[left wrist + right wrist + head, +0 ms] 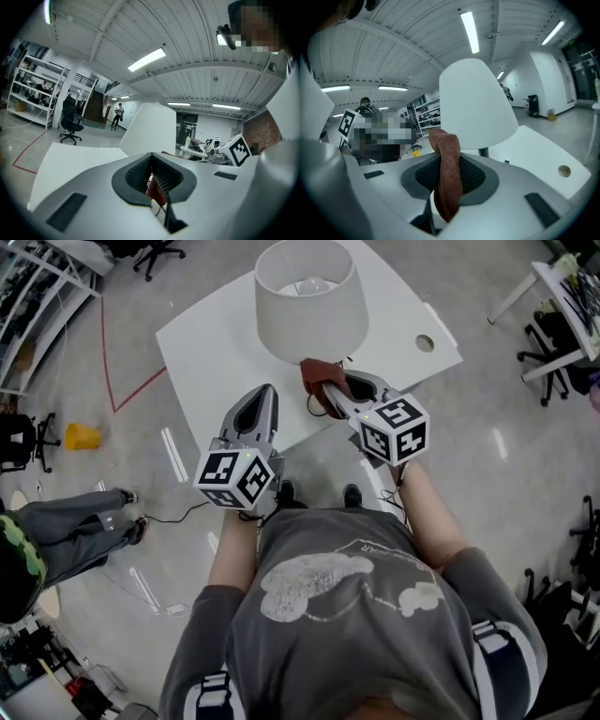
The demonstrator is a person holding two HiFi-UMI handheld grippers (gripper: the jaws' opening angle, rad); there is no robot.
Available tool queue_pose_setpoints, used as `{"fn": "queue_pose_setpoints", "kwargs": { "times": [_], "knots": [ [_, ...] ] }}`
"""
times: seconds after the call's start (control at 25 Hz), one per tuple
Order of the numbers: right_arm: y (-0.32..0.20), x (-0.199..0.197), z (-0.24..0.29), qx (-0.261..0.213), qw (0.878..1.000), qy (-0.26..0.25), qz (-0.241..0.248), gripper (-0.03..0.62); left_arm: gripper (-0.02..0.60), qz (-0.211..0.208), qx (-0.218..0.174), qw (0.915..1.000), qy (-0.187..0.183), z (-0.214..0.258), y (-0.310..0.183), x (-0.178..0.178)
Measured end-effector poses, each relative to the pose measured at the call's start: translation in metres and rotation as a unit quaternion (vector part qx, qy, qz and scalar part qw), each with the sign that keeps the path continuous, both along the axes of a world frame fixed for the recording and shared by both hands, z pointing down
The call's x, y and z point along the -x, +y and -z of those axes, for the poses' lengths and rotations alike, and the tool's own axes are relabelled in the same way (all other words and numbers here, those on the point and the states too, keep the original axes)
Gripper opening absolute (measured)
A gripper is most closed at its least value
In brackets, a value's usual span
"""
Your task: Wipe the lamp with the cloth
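Right tongs [330, 390] [447, 183]: closed on the one cloth, which is pinched between the dark pads.
Left tongs [264, 392] [153, 181]: closed, with nothing between them; just left of the right pair in the centre of the head view, and apart from it.
Tongs count: two, one in each hand, both pointing towards the top of the head view.
Marker cubes: two, one on each pair, the left [236, 479] and the right [396, 430], at mid-frame in the head view.
Cloth [315, 377] [447, 154] [155, 190]: one, red-brown. Its top bunch stands above the right pads and a tail hangs below them. It is just under the lamp's lower rim in the head view; I cannot tell whether it touches.
Lamp [309, 298] [476, 101] [150, 129]: one, with a white shade, upright on the surface at top centre of the head view.
Surface [211, 343] [534, 145] [70, 161]: one, a white top set at an angle, with one round hole [425, 343] [564, 171] near its right edge.
Floor: one red line [106, 357] at upper left and one yellow thing [82, 437] at mid-left.
Other person [80, 526]: one, at the lower-left edge.
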State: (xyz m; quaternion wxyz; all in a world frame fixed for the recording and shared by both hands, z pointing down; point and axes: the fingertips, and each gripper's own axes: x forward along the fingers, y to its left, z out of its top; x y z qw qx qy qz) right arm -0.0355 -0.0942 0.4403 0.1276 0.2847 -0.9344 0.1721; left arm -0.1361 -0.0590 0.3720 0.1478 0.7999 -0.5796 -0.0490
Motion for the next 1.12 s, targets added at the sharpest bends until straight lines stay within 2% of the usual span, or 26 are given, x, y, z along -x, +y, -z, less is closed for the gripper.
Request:
{"fn": "queue_pose_setpoints", "kwargs": {
  "times": [0.12,0.32,0.48,0.64,0.84,1.12],
  "knots": [
    [0.009,-0.006,0.023,-0.026,0.999,-0.026,0.028,0.091,0.006,0.017,-0.02,0.9997,-0.002,0.012,0.005,-0.006],
    [0.01,-0.031,0.076,-0.075,0.994,-0.066,0.049,0.091,0.006,0.026,-0.063,0.9976,-0.011,0.043,0.008,-0.024],
    [-0.002,-0.033,0.118,-0.119,0.989,-0.071,0.054,0.091,0.008,0.031,-0.09,0.9954,-0.013,0.068,0.008,-0.027],
    [-0.014,-0.026,0.142,-0.142,0.986,-0.075,0.048,0.091,0.008,0.024,-0.112,0.9932,-0.019,0.089,0.004,-0.026],
    [-0.035,-0.022,0.143,-0.14,0.988,-0.063,0.018,0.091,0.006,0.01,-0.124,0.9921,-0.014,0.099,-0.011,-0.018],
    [-0.041,-0.044,0.111,-0.098,0.994,-0.043,-0.013,0.091,0.008,-0.024,-0.095,0.9952,0.004,0.071,-0.028,-0.024]
  ]
}}
